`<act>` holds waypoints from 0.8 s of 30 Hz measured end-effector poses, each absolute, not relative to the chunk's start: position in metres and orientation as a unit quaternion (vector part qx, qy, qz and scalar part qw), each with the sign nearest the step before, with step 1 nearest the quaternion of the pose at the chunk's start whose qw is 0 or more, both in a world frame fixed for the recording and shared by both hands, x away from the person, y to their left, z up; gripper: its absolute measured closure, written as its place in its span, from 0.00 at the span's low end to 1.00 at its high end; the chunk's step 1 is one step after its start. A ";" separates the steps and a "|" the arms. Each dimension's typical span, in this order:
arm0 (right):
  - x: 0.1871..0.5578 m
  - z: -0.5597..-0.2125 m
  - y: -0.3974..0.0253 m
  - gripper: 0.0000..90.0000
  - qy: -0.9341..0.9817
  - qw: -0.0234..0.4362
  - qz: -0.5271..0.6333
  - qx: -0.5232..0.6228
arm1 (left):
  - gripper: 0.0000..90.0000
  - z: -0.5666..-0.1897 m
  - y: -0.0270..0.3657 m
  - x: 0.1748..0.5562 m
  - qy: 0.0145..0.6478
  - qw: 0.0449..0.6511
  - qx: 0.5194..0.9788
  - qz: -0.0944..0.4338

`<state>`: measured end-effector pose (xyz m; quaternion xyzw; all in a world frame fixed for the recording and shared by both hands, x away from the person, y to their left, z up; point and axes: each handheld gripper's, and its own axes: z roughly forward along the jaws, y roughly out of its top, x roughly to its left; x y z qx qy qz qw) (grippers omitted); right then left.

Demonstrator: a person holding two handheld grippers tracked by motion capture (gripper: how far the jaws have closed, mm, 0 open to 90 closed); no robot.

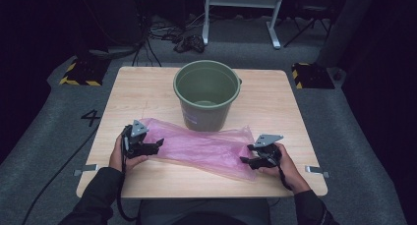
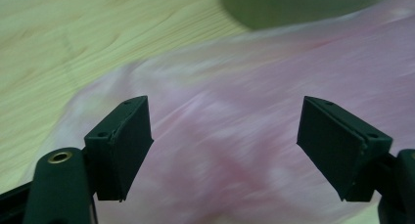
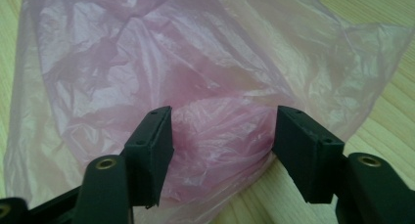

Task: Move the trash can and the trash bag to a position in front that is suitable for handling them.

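Note:
A pink plastic bag [image 1: 201, 146] lies flat and crumpled on the wooden table [image 1: 147, 87], just in front of an olive-green bucket [image 1: 207, 95] that stands upright and looks empty. My left gripper [image 1: 153, 146] sits at the bag's left end. In the left gripper view, my left gripper [image 2: 225, 106] is open wide just above the pink film [image 2: 235, 150], and the bucket's base [image 2: 293, 6] is beyond. My right gripper [image 1: 247, 154] is at the bag's right end. My right gripper [image 3: 225, 114] is open too, with a raised fold of the bag [image 3: 220, 131] between its jaws.
The bucket stands at the table's far middle. Bare wood lies left and right of it and along the near edge [image 1: 196, 185]. Beyond the table are cables [image 1: 189, 41], a white frame's legs [image 1: 273, 33] and yellow-black striped blocks [image 1: 81, 72] on the grey floor.

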<state>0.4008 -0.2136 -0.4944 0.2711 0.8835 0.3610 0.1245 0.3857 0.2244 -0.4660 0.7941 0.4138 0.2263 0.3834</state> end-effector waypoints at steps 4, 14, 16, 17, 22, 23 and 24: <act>0.402 -0.494 -0.208 0.42 0.881 0.122 0.358 0.283 | 0.23 -0.463 0.196 0.367 0.370 0.390 0.817 0.207; 0.402 -0.496 -0.200 0.38 0.877 0.121 0.363 0.291 | 0.25 -0.497 0.157 0.365 0.352 0.334 0.859 0.166; 0.402 -0.496 -0.198 0.37 0.877 0.121 0.363 0.291 | 0.26 -0.498 0.160 0.369 0.359 0.338 0.854 0.165; 0.401 -0.496 -0.197 0.37 0.877 0.122 0.363 0.290 | 0.29 -0.498 0.160 0.369 0.359 0.338 0.854 0.165; 0.398 -0.496 -0.190 0.35 0.883 0.113 0.364 0.273 | 0.30 -0.498 0.176 0.381 0.375 0.341 0.846 0.164; 0.397 -0.496 -0.189 0.34 0.884 0.113 0.365 0.268 | 0.30 -0.498 0.181 0.384 0.380 0.338 0.844 0.169; 0.396 -0.496 -0.188 0.34 0.885 0.111 0.366 0.265 | 0.30 -0.498 0.183 0.385 0.384 0.338 0.842 0.171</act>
